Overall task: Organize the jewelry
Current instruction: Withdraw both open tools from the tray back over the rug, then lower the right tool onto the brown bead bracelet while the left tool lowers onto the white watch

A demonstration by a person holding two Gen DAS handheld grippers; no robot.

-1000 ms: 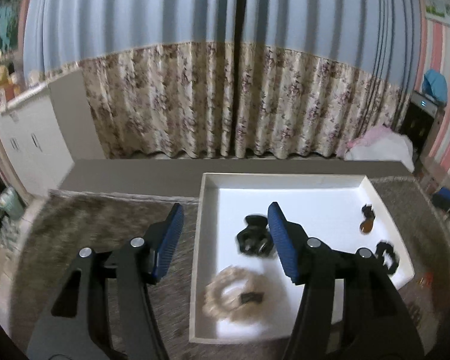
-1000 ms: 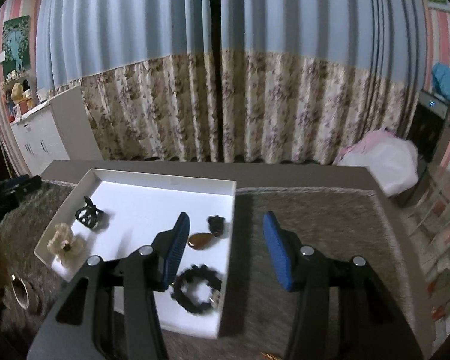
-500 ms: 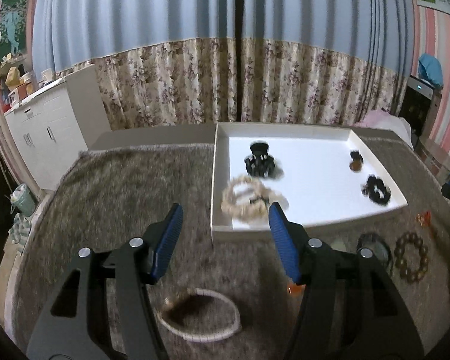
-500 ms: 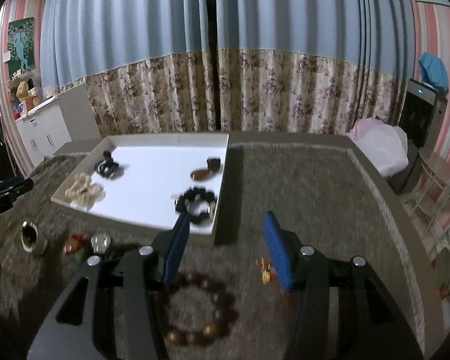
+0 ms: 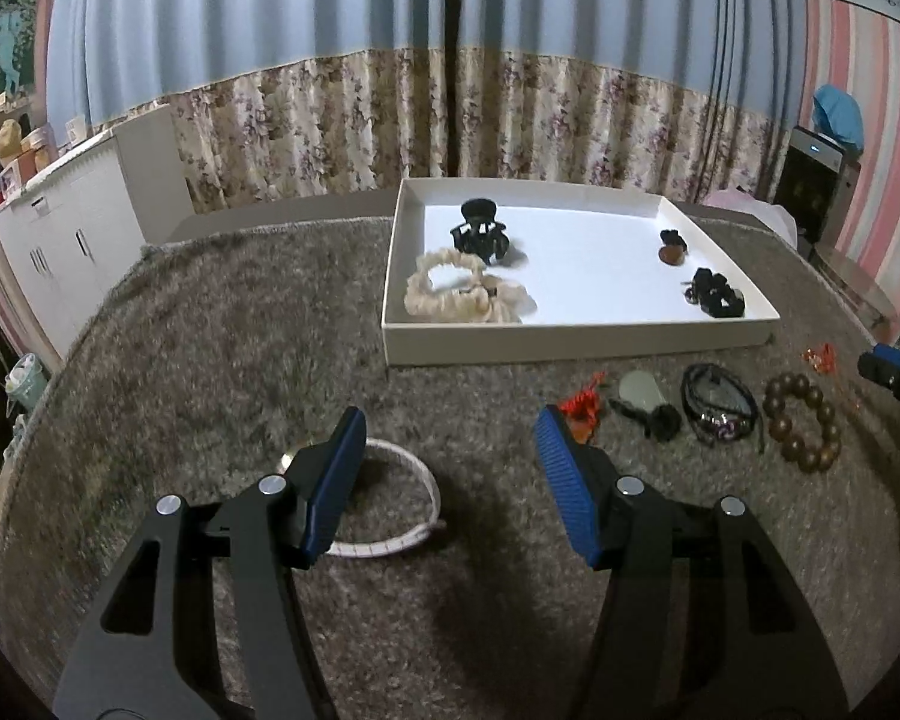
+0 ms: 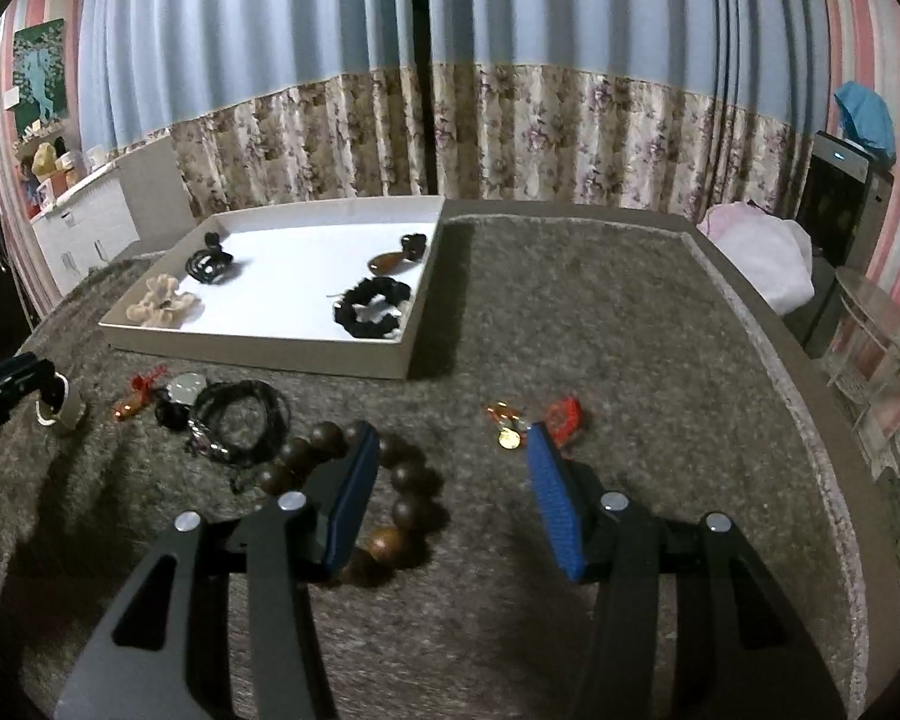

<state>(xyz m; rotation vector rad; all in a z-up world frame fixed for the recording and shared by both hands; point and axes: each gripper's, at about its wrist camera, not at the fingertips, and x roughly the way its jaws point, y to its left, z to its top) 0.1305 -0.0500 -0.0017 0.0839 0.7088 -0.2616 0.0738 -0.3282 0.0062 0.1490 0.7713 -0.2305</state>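
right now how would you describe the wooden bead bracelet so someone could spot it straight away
Start at the white tray on the grey carpet; the loose pieces lie in a row in front of its near wall. The wooden bead bracelet is in that row, just right of the tangled black cord bracelet. It alone is a ring of large, round, glossy brown beads.

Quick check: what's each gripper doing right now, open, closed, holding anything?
Left gripper: open, empty, above the white bangle on the mat.
Right gripper: open, empty, over the wooden bead bracelet.
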